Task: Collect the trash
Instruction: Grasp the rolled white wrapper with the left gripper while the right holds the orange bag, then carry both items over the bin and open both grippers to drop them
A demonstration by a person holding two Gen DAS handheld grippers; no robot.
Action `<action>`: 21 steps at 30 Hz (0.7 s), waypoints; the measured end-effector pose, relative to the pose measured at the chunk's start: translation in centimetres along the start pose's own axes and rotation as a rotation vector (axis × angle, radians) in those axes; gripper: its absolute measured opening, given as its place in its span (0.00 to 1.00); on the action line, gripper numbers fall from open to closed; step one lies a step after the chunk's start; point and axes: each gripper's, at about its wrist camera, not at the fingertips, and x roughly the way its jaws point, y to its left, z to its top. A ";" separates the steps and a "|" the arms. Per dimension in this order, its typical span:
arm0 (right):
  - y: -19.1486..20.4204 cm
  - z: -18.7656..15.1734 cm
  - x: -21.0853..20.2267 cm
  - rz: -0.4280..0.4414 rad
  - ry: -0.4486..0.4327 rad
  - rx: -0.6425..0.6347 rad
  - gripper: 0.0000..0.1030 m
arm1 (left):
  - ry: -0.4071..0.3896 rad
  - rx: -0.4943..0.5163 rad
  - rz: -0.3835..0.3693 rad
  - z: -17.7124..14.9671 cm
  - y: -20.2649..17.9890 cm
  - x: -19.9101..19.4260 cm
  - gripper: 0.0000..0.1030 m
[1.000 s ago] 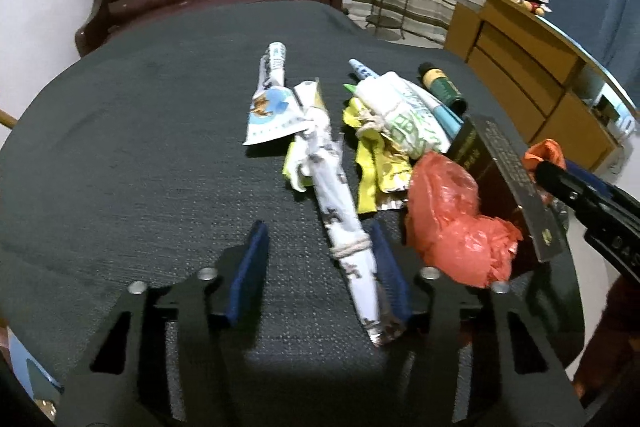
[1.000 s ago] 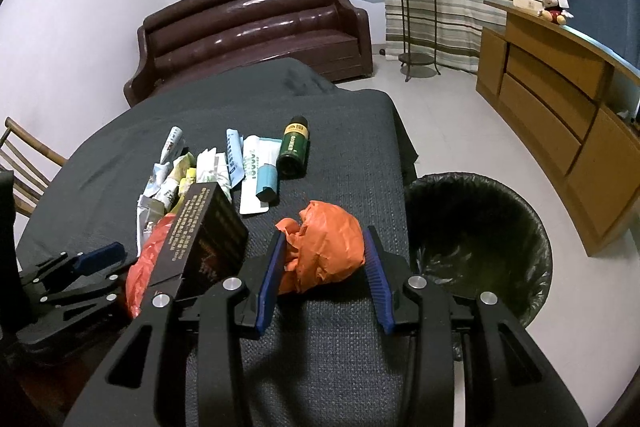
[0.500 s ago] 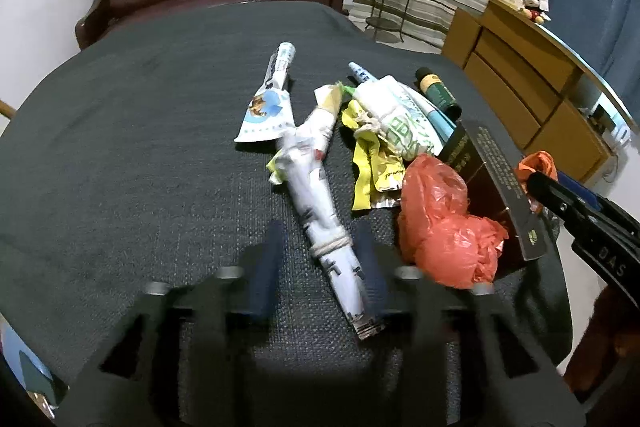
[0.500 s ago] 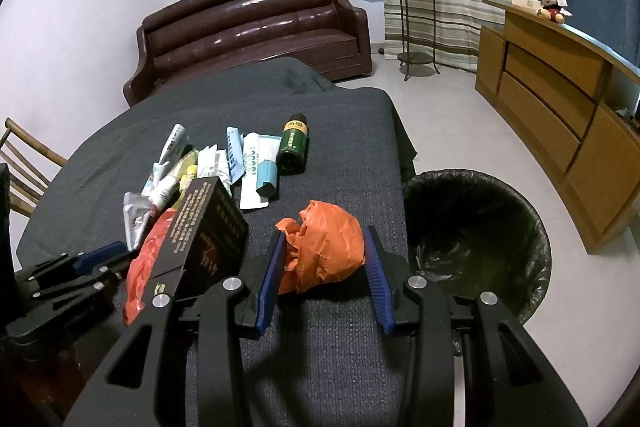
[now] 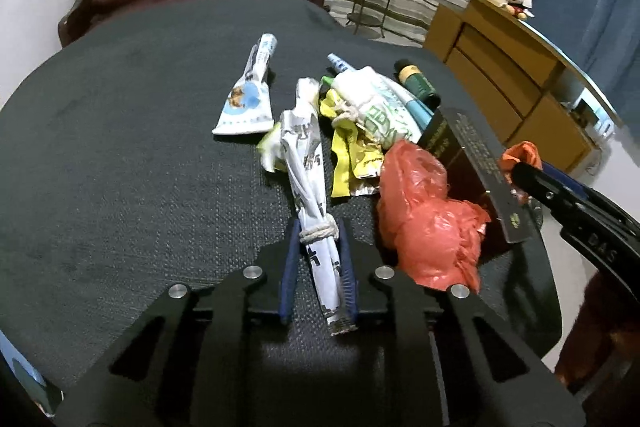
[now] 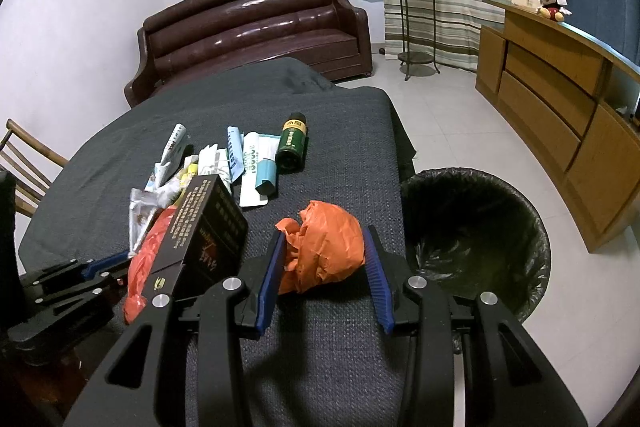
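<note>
Trash lies in a heap on the dark cloth-covered table [image 5: 120,147]. My left gripper [image 5: 319,227] is shut on a rolled paper bundle [image 5: 304,155] tied with string, near its close end. To its right lie a red plastic bag [image 5: 424,219], a black box [image 5: 472,155], a yellow wrapper [image 5: 352,155], a white and blue tube [image 5: 248,103] and a green bottle [image 5: 416,85]. My right gripper [image 6: 324,233] is shut on a crumpled orange bag [image 6: 328,247] near the table's right edge. A black-lined trash bin [image 6: 480,211] stands on the floor just right of it.
A brown sofa [image 6: 256,23] stands behind the table. A wooden cabinet [image 6: 560,87] runs along the right wall beyond the bin. A wooden chair [image 6: 28,163] is at the table's left, and a plant stand [image 6: 412,7] by the curtains.
My left gripper's jaws have closed from wide apart onto the rolled paper bundle. The right gripper and its orange bag have not moved.
</note>
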 end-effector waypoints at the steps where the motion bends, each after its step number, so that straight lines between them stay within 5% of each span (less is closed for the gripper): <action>1: 0.0 -0.1 0.0 0.000 -0.001 0.001 0.39 | -0.006 0.008 0.004 0.0 0.0 -0.2 0.17; 13: -0.9 0.4 -1.9 -0.036 -0.064 -0.005 0.39 | -0.117 0.040 0.007 1.6 -1.1 -3.5 0.17; 21: -3.3 1.2 -3.0 -0.114 -0.108 0.004 0.39 | -0.171 0.106 -0.059 3.5 -4.9 -3.9 0.17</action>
